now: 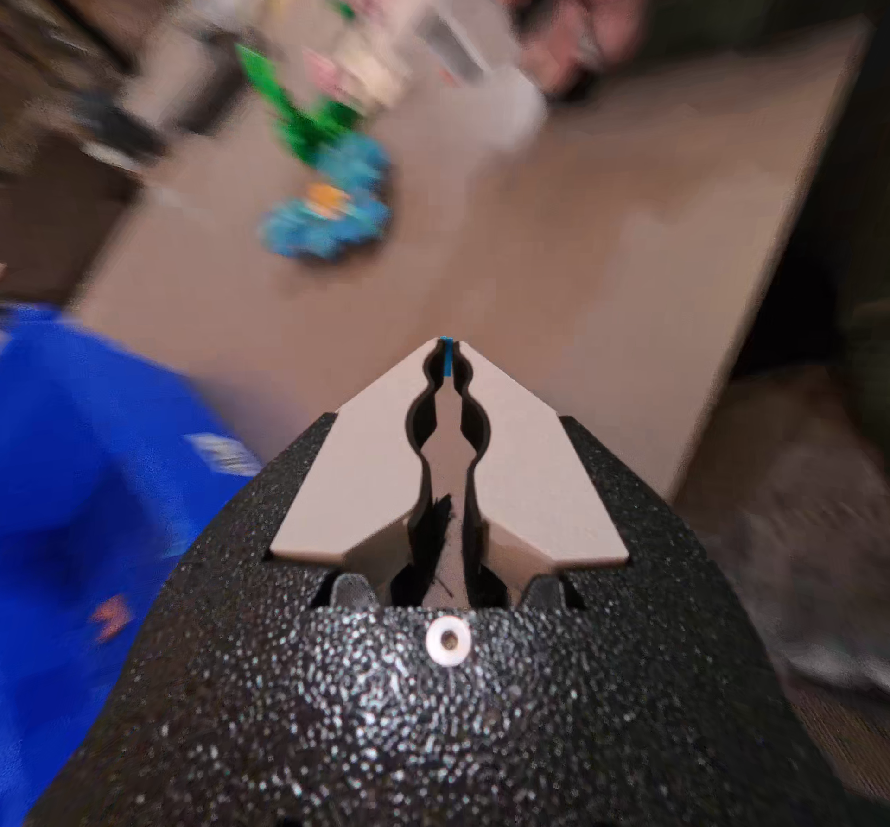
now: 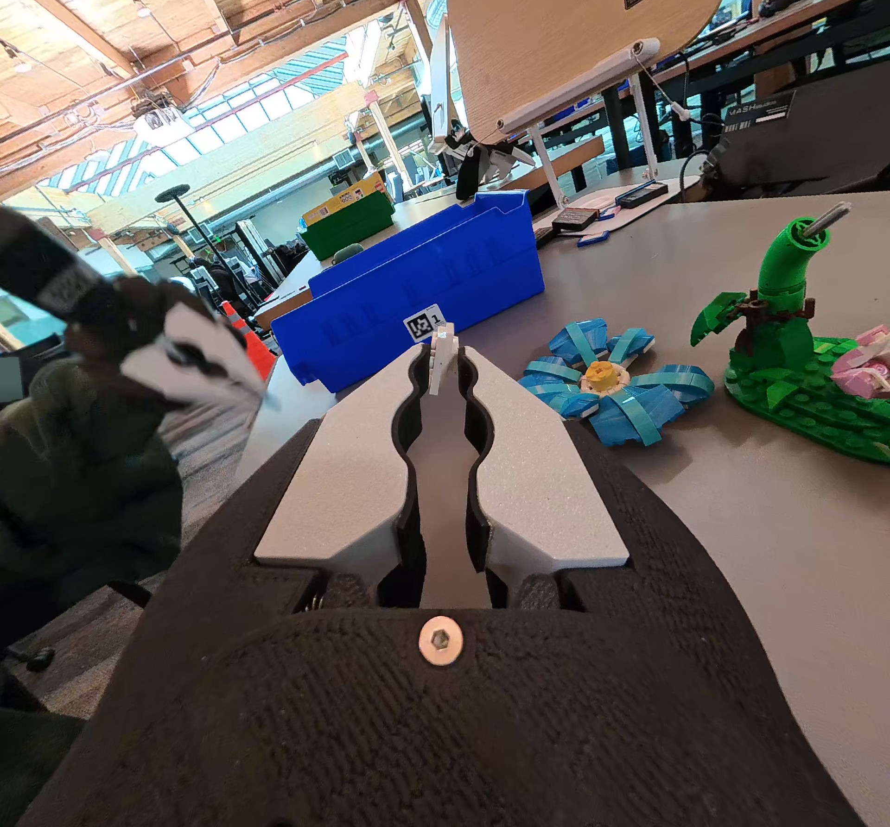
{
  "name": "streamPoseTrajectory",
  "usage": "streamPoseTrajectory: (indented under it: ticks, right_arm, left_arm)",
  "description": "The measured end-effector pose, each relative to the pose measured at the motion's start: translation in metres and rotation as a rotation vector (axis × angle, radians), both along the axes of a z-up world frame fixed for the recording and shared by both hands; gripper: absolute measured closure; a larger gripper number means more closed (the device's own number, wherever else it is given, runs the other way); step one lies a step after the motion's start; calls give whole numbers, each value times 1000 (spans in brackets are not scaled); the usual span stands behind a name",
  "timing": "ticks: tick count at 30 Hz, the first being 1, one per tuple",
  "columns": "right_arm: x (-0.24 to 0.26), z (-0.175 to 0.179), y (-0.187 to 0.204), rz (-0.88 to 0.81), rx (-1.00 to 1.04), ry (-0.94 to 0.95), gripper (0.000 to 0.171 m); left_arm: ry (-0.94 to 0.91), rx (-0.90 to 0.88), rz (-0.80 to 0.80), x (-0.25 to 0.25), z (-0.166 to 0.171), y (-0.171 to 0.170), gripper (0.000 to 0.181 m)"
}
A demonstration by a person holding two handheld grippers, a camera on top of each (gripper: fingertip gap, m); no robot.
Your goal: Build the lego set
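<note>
My left gripper (image 1: 448, 346) is shut on a thin blue piece (image 1: 447, 357) pinched at its fingertips, held above the tan table (image 1: 602, 274). The view is blurred by motion. Ahead lie a blue brick flower (image 1: 332, 221) with an orange centre and a green brick plant (image 1: 308, 115). My right gripper (image 2: 443, 351) is shut on a small white brick piece (image 2: 442, 356) that sticks up from its tips. To its right on the table lie the blue flower (image 2: 611, 380) with a yellow centre and the green plant base (image 2: 790, 361) with a pink flower. The left gripper (image 2: 192, 361) shows blurred at left.
A blue plastic bin (image 2: 414, 289) with a tag on its front stands on the table behind my right gripper; it shows blurred at lower left in the left wrist view (image 1: 86, 491). A wooden board on a white stand (image 2: 578, 33) rises at the back. A person's hand (image 1: 587, 19) holds the other gripper.
</note>
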State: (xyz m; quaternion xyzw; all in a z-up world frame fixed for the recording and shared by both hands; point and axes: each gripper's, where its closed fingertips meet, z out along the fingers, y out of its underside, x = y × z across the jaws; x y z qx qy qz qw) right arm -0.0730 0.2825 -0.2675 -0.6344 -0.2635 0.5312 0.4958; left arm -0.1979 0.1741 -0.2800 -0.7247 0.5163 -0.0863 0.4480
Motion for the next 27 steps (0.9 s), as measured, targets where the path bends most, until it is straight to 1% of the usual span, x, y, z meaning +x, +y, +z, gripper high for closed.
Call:
streamPoseTrajectory:
  ticks: [1,2,3,4,5,7,9,10,11,13,14,15,16,17,18,20,21,22,24,27]
  right_arm:
    - [-1,1,-1,6,3,2,162]
    - [-1,1,-2,11,6,2,162]
    - [-2,1,-3,17,10,2,162]
    - [-3,2,-4,25,15,5,162]
    - [-3,3,-5,32,19,11,162]
    - [-4,5,-8,50,17,32,162]
    - [-3,7,-9,65,12,56,162]
    - [-2,8,-9,72,12,68,162]
    - [-2,10,-10,80,11,79,162]
    - [-1,12,-12,95,14,100,162]
    - [-1,15,-15,112,20,116,162]
    - [-1,18,-18,132,34,133,162]
    - [-2,21,-22,151,54,145,162]
    - [-2,23,-26,169,82,152,162]
    - [-3,27,-33,199,125,159,162]
    - [-3,37,-53,269,261,172,162]
    - [-3,41,-64,301,344,165,162]
    - [-4,42,-75,333,422,148,162]
    - [-7,39,-90,379,510,103,162]
    - [-9,39,-101,445,514,117,162]
  left_arm:
    - [-54,119,100,-17,33,19,180]
    - [-78,223,238,-43,63,39,181]
    - [-69,279,371,-72,82,56,181]
    - [-37,278,475,-98,90,69,181]
    - [8,221,560,-121,84,81,181]
    - [70,38,693,-154,54,99,180]
    - [72,-130,750,-162,22,108,148]
    - [73,-178,767,-159,11,109,134]
    - [89,-151,794,-159,10,112,120]
    - [136,8,817,-154,27,115,92]
    - [129,90,803,-143,42,114,92]
    - [94,166,747,-123,59,111,82]
    - [36,236,690,-98,75,106,87]
    - [-20,262,603,-70,85,99,90]
    - [-78,232,475,-34,86,88,93]
    - [-186,109,174,38,78,56,100]
    - [-193,72,62,62,70,42,106]
    - [-163,71,-9,77,62,34,113]
    - [-84,91,-112,95,42,23,122]
    - [-91,23,-187,112,22,14,143]
